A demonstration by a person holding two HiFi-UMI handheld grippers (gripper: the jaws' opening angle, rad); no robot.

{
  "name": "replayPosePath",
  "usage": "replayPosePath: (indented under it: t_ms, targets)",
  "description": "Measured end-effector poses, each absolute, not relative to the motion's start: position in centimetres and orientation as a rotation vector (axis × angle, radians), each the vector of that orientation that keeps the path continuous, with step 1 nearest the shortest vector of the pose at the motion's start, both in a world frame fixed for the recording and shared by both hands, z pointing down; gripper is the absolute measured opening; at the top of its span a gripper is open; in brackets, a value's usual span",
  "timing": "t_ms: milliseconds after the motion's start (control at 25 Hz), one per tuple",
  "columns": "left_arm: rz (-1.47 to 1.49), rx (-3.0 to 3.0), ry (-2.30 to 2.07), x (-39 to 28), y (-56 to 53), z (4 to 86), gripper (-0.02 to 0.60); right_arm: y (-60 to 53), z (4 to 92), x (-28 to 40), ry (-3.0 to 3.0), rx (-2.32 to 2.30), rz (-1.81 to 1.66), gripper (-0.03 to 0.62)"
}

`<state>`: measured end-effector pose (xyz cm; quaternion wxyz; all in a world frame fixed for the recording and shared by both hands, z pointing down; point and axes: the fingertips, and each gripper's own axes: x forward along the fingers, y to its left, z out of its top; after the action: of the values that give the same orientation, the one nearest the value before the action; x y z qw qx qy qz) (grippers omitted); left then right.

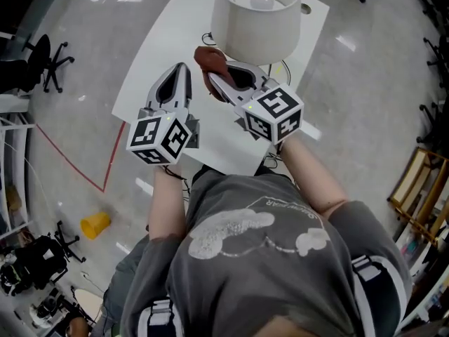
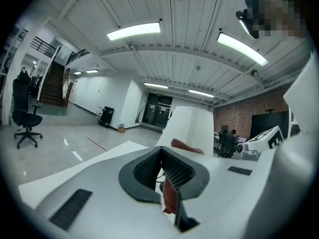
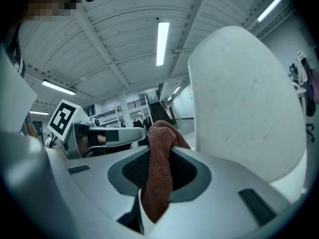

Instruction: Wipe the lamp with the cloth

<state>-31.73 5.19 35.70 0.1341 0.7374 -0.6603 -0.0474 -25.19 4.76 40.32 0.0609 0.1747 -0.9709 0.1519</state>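
The lamp's white shade (image 1: 256, 27) stands at the far end of the white table (image 1: 165, 44), its bulb showing from above. My right gripper (image 1: 215, 73) is shut on a reddish-brown cloth (image 1: 209, 57), and the cloth's bunched end sits just left of the shade's lower rim. In the right gripper view the cloth (image 3: 159, 173) hangs between the jaws and the shade (image 3: 244, 108) fills the right side, very close. My left gripper (image 1: 184, 69) hovers beside it on the left, shut with nothing in it. In its own view, the shade (image 2: 192, 126) and cloth (image 2: 187, 146) lie ahead.
A black cable (image 1: 208, 39) lies on the table by the lamp base. Office chairs (image 1: 48, 60) stand on the floor at left. A yellow object (image 1: 95, 224) and a red tape line (image 1: 70, 167) mark the floor. A wooden rack (image 1: 421, 188) stands at right.
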Motion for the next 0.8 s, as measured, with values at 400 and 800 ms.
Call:
replayPosePath:
  t_ms: [400, 800]
  targets:
    - [-0.173, 2.323, -1.772, -35.0, 1.9, 31.7, 0.008, 2.9, 33.5, -27.6, -3.021, 0.757, 0.450, 0.086]
    - [-0.224, 2.510, -1.635, -35.3, -1.8, 27.5, 0.008, -0.5, 24.6, -27.0, -3.054, 1.111, 0.270, 0.086]
